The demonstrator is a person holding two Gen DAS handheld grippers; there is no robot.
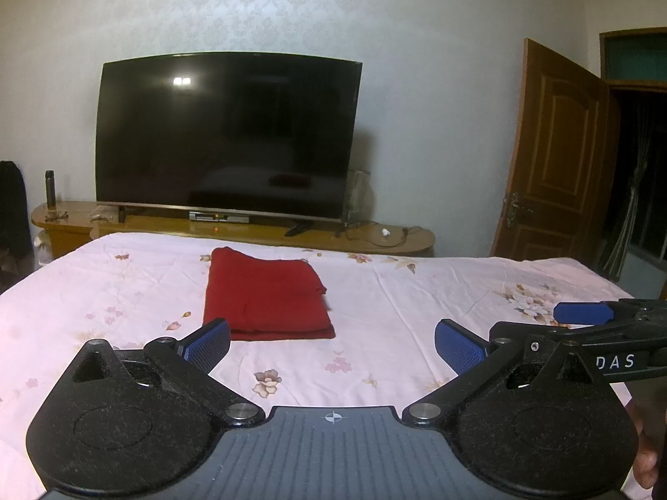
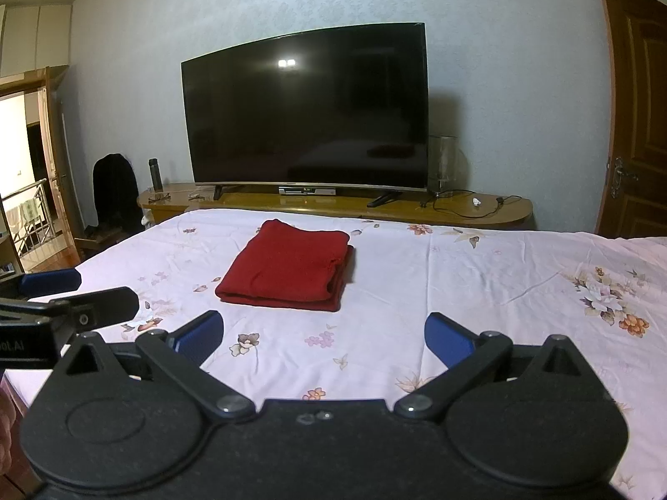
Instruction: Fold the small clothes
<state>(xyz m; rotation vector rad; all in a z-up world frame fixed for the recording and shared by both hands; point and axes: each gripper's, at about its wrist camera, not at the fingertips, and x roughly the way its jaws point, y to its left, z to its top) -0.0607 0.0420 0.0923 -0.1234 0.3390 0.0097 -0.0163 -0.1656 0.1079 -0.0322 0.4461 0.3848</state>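
Just one red cloth point(image 1: 267, 293) here, folded up and lying on the bed point(image 1: 437, 291) toward its far edge. Two grippers: the left gripper point(image 1: 332, 343) and the right gripper point(image 2: 324, 335) are both hovering level over the near edge, fingers spread wide, gripping nothing.

a bedroom in a home. a bed point(image 2: 458, 275) w/ a pink floral sheet fills the foreground. at 12 o'clock a big dark tv point(image 2: 306, 112) stands on a low wooden cabinet point(image 2: 479, 208) against pale patterned wallpaper point(image 2: 208, 8), w/ a set-top box point(image 2: 307, 191), cables and a bottle point(image 2: 155, 174) on it. a brown panelled door point(image 1: 554, 154) is open at 3 o'clock; at 9 o'clock another doorway point(image 2: 25, 175) shows a railing.
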